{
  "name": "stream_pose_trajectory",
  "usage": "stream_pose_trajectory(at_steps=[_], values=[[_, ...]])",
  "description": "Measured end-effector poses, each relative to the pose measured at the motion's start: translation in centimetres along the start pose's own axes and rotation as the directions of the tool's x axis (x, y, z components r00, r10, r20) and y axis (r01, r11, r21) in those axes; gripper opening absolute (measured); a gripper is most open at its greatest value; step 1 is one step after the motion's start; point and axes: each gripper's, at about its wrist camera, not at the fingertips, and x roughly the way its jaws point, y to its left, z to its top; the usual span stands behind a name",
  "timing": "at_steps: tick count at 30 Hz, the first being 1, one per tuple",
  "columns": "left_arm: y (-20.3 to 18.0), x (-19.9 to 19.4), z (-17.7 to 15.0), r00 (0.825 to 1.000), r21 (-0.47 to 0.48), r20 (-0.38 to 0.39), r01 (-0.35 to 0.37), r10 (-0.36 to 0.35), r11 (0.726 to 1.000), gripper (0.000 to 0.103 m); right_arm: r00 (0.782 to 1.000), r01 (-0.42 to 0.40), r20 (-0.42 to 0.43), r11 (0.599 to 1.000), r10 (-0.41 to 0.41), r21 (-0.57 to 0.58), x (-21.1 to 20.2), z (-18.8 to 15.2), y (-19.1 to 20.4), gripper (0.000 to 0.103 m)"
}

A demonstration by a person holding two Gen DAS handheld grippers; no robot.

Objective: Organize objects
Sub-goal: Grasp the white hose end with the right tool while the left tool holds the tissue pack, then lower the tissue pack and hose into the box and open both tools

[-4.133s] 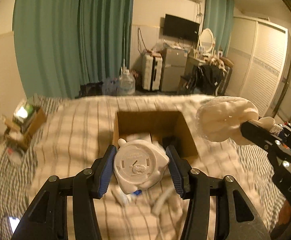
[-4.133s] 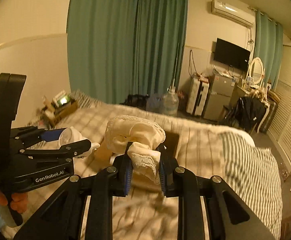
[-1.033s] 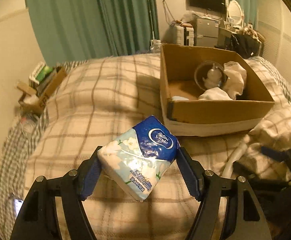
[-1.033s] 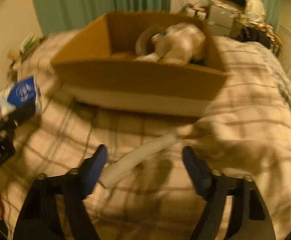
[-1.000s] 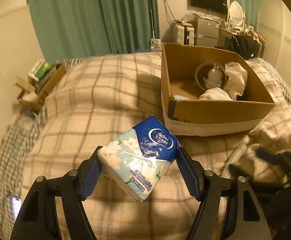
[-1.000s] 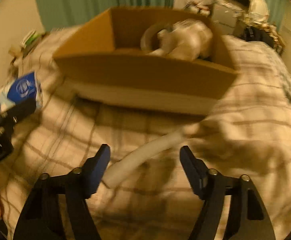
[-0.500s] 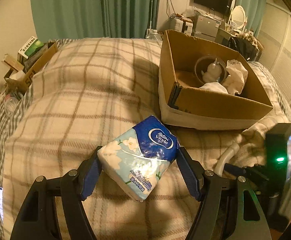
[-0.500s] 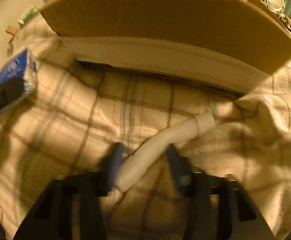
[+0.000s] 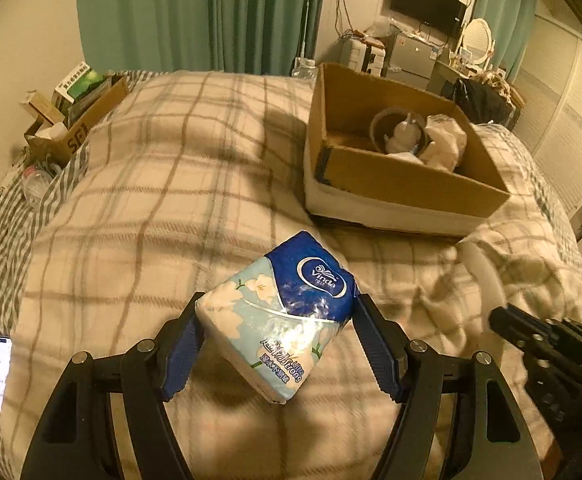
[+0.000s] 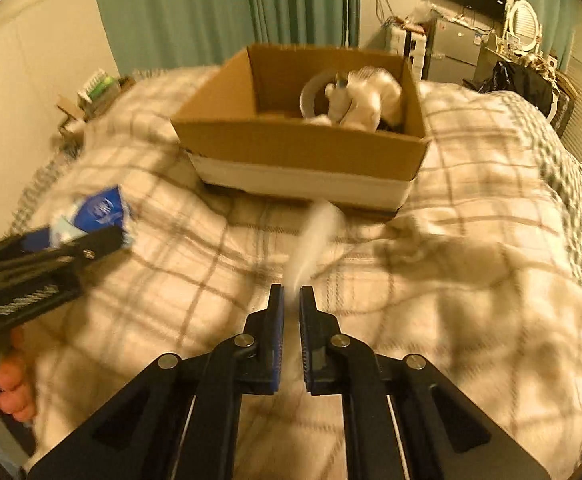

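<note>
My left gripper (image 9: 279, 344) is shut on a blue and white tissue pack (image 9: 283, 316) and holds it above the plaid blanket; the pack also shows in the right wrist view (image 10: 95, 216). My right gripper (image 10: 292, 304) is shut on one end of a white tube (image 10: 315, 240), which sticks out blurred toward the cardboard box (image 10: 299, 144). In the left wrist view the tube (image 9: 485, 276) rises from the right gripper (image 9: 503, 316). The box (image 9: 395, 172) holds a round bowl, a small white figure and a crumpled white cloth.
The plaid blanket (image 9: 171, 184) covers the bed. A phone (image 9: 1, 364) lies at its left edge. A box of clutter (image 9: 71, 108) stands by the wall at left. Green curtains, a TV and furniture are at the back.
My right gripper has closed on the white tube and lifted it off the blanket. My left gripper still holds the tissue pack and has moved a little back from the box.
</note>
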Motion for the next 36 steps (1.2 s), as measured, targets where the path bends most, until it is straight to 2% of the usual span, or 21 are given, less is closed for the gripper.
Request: stream_pose_trajectory(at_steps=[5, 9, 14, 19, 25, 29, 33, 36], values=[[-2.3, -2.3, 0.5, 0.998, 0.043, 0.040, 0.039, -0.040, 0.998, 0.074, 0.994, 0.025, 0.110, 1.000, -0.023, -0.015, -4.8, 0.6, 0.8, 0.007], [-4.4, -4.3, 2.1, 0.994, 0.080, 0.096, 0.045, -0.053, 0.996, 0.074, 0.980, 0.044, 0.194, 0.997, -0.032, -0.061, -8.0, 2.2, 1.2, 0.007], [-6.8, -6.3, 6.2, 0.981, 0.126, 0.176, 0.065, -0.087, 0.990, 0.074, 0.963, 0.079, 0.264, 0.990, -0.045, -0.121, -10.4, 5.6, 1.5, 0.007], [-7.9, -6.0, 10.3, 0.971, 0.150, 0.229, 0.039, -0.073, 0.988, 0.074, 0.947, 0.104, 0.317, 0.982, -0.049, -0.157, -11.3, 10.3, 0.7, 0.007], [-7.9, -3.0, 15.1, 0.970, 0.129, 0.234, 0.030, -0.060, 0.991, 0.074, 0.940, 0.128, 0.336, 0.974, -0.058, -0.189, -9.1, 15.7, -0.4, 0.007], [-8.2, -0.5, 17.1, 0.970, 0.147, 0.236, 0.017, -0.052, 0.989, 0.074, 0.947, 0.131, 0.315, 0.968, -0.060, -0.212, -5.6, 18.9, -1.2, 0.007], [-8.2, 3.0, 17.9, 0.976, 0.160, 0.213, 0.008, -0.042, 0.987, 0.074, 0.961, 0.117, 0.271, 0.970, -0.057, -0.213, -1.2, 20.3, -2.3, 0.007], [-8.3, 5.6, 17.8, 0.982, 0.177, 0.183, 0.003, -0.036, 0.984, 0.074, 0.971, 0.104, 0.230, 0.974, -0.056, -0.203, 1.9, 20.0, -3.2, 0.007]])
